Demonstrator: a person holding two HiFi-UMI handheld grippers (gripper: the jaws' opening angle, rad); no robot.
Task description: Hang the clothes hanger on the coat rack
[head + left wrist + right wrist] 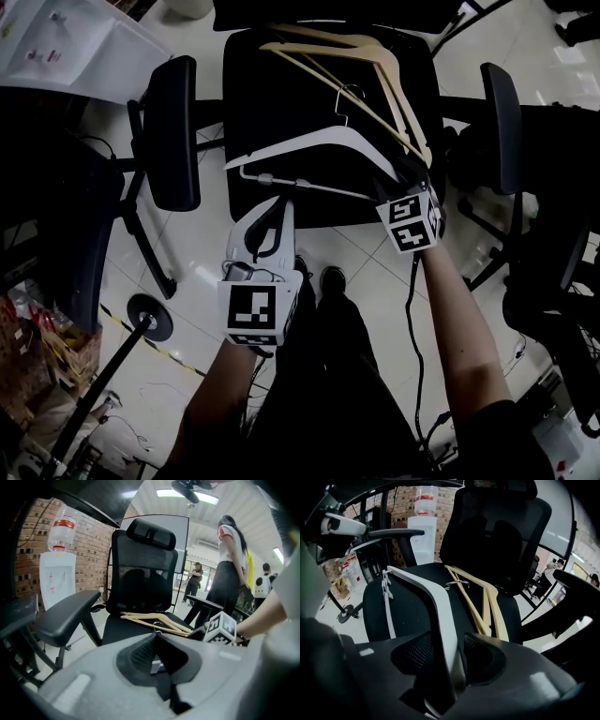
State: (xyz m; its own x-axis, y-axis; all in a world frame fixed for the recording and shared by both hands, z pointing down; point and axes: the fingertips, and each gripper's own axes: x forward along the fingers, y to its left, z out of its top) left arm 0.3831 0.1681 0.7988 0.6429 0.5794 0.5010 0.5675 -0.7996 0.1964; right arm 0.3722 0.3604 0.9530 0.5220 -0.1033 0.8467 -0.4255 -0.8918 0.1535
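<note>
The white hanger (309,141) lies on the black chair seat (272,94) at the top centre of the head view, next to wooden hangers (495,614). The right gripper (449,641) straddles the white hanger's right-hand arm with its jaws wide and its pads clear of it. The left gripper (155,637), just below the seat, is pinched together and empty.

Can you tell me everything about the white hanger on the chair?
The white hanger looks like smooth plastic. It has two curved arms, a thin metal hook and a lower bar carrying a clip. It lies flat on the black chair seat, right next to some wooden hangers. One of its arms runs between the open jaws of the right gripper, which do not seem to squeeze it.
</note>
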